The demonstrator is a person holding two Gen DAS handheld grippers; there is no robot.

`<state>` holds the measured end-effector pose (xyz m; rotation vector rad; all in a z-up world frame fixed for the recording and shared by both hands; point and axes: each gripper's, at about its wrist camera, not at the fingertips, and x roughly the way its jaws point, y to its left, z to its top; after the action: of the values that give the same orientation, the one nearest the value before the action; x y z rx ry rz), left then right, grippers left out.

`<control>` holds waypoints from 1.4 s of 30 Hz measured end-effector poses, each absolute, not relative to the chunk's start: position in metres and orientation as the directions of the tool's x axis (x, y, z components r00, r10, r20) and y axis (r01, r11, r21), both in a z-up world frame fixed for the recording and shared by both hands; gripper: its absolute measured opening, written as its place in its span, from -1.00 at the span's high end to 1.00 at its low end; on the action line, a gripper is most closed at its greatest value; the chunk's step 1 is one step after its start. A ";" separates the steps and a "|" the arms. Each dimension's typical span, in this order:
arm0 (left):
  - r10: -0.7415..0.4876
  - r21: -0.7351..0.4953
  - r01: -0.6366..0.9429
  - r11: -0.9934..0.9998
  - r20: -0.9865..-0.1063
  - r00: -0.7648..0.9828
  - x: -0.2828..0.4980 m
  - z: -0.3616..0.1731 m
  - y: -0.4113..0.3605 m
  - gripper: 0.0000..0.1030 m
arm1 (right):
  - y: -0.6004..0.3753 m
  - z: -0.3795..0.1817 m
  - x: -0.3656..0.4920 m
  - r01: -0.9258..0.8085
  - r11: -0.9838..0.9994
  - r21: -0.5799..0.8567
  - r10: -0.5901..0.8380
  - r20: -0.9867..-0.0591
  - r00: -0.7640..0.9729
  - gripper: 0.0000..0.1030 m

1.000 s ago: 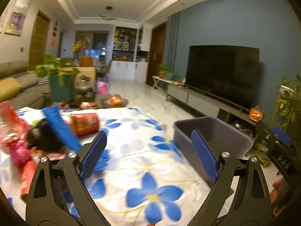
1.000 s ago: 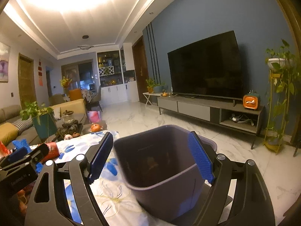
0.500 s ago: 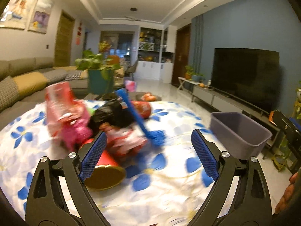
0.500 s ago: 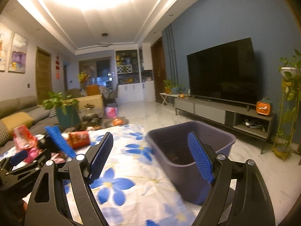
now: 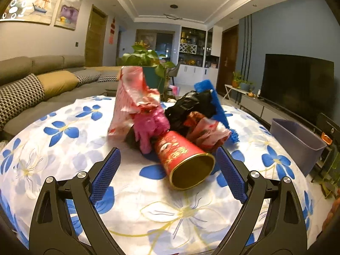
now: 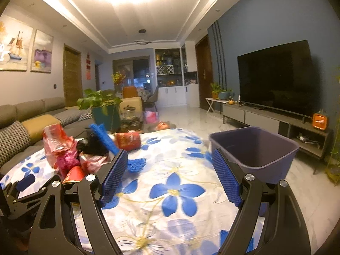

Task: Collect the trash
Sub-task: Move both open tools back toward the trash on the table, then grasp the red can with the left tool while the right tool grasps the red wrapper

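Floral tablecloth (image 5: 63, 148) carries heaped trash (image 5: 170, 119), partly overlapping; both grippers (image 5: 167, 177) (image 6: 170, 176) spread, empty.

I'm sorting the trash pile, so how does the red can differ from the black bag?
The red can is a rigid cylinder lying on its side, its open gold-lined mouth toward the left gripper; the black bag is soft and crumpled. The can lies at the front of the pile, the bag behind it. Both rest on the floral tablecloth.

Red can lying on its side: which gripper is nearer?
Left. The left gripper sits just short of the red can, open; the right gripper is off to its right.
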<state>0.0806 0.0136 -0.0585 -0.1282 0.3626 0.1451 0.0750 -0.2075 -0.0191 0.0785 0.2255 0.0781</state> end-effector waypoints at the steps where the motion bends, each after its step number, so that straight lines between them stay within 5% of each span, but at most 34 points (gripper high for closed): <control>1: 0.115 -0.103 -0.164 0.981 -0.365 0.924 0.081 -0.060 0.014 -0.74 | -0.204 -0.021 0.076 -0.079 0.993 0.084 0.096 -0.226 0.969 -0.54; 9: 0.095 -0.071 -0.137 0.988 -0.417 0.904 0.099 -0.082 0.008 -0.66 | -0.188 -0.028 0.081 -0.124 0.989 0.086 0.141 -0.245 0.959 -0.54; 19: 0.073 -0.054 -0.119 0.991 -0.530 0.845 0.125 -0.099 0.016 0.68 | -0.165 -0.037 0.100 -0.176 0.982 0.073 0.190 -0.263 0.946 -0.54; 22: 0.062 -0.060 -0.110 0.992 -0.533 0.844 0.124 -0.100 0.019 0.93 | -0.155 -0.041 0.107 -0.202 0.977 0.070 0.214 -0.275 0.937 -0.54; 31: -0.045 -0.117 -0.014 0.993 -0.481 0.876 0.091 -0.082 0.031 0.96 | -0.130 -0.047 0.130 -0.239 0.969 0.062 0.247 -0.297 0.922 -0.54; 42: 0.019 -0.144 -0.079 0.986 -0.380 0.925 0.066 -0.046 0.068 0.96 | -0.094 -0.053 0.178 -0.264 0.964 0.042 0.262 -0.348 0.900 -0.39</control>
<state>0.0657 0.0679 -0.0460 -0.1580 0.3874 0.0504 0.1785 -0.0944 -0.0528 -0.0067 0.3591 0.2722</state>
